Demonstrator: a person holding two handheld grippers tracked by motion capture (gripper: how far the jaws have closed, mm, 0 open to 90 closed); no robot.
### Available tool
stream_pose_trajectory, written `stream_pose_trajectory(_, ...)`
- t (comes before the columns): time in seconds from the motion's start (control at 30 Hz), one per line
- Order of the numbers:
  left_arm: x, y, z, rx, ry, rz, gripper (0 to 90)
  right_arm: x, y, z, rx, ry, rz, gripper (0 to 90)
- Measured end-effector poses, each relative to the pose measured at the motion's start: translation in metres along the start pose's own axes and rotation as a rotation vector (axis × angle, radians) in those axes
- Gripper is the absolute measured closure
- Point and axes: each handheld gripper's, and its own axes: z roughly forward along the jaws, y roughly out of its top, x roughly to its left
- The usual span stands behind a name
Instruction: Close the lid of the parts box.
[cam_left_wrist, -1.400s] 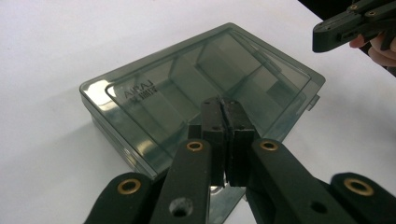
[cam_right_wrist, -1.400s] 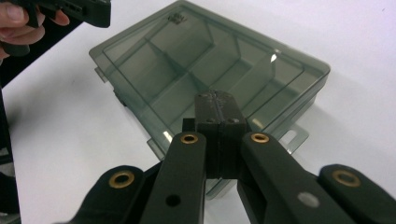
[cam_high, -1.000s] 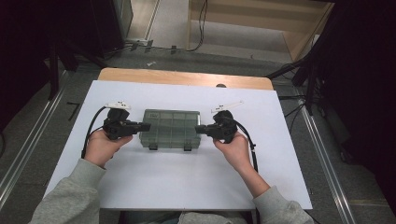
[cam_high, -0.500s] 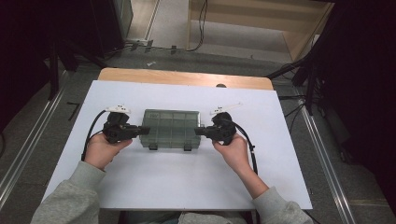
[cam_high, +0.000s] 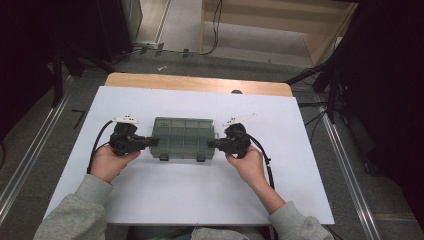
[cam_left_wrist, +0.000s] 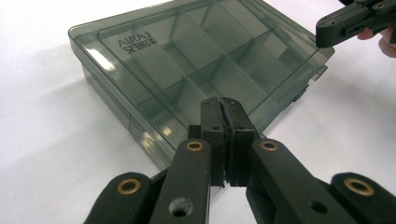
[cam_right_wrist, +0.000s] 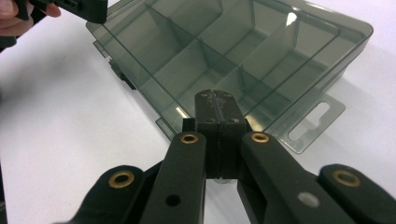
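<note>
A smoky transparent compartment box (cam_high: 184, 138) lies closed and flat on the white table top (cam_high: 190, 195), its dividers showing through the lid (cam_left_wrist: 187, 70). My left gripper (cam_high: 155, 142) points at the box's left short side, jaws shut with nothing between them, tips (cam_left_wrist: 224, 105) right at the lid's edge. From the opposite side my right gripper (cam_high: 210, 144) meets the right short side, also shut and empty, its tips (cam_right_wrist: 217, 100) by the box (cam_right_wrist: 243, 51) near the hang tab (cam_right_wrist: 310, 123). Each gripper view shows the other gripper across the box (cam_left_wrist: 345, 21) (cam_right_wrist: 84, 9).
The box's two latches (cam_high: 181, 158) face the person. A wooden strip (cam_high: 200, 84) runs along the table's far edge, with floor, cables and a wooden shelf (cam_high: 280, 25) behind it. Bare white surface lies all around the box.
</note>
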Motion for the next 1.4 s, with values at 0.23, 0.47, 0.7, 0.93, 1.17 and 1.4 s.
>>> stream_pose_trajectory(0.23,0.001,-0.002,0.003,0.019,0.016,0.013,88.3,0.001,-0.004,0.004,-0.001,-0.013,-0.015,87.6)
stream_pose_trajectory(0.47,0.001,-0.004,0.005,0.016,0.012,0.018,88.3,0.001,-0.006,0.007,-0.012,-0.016,-0.014,87.6)
stream_pose_trajectory(0.7,-0.001,-0.005,0.006,0.012,0.020,0.031,88.3,0.000,-0.008,0.008,-0.031,-0.021,-0.010,87.6)
stream_pose_trajectory(0.93,0.001,-0.009,0.005,-0.010,-0.007,0.001,88.3,0.002,-0.011,0.007,-0.035,-0.015,-0.013,87.7)
stream_pose_trajectory(1.17,0.001,-0.010,0.005,-0.008,0.000,-0.007,89.3,0.004,-0.014,0.007,-0.052,-0.025,-0.024,87.8)
stream_pose_trajectory(1.4,0.001,-0.012,0.008,0.005,0.007,0.002,88.9,0.002,-0.018,0.010,-0.046,-0.024,-0.010,87.8)
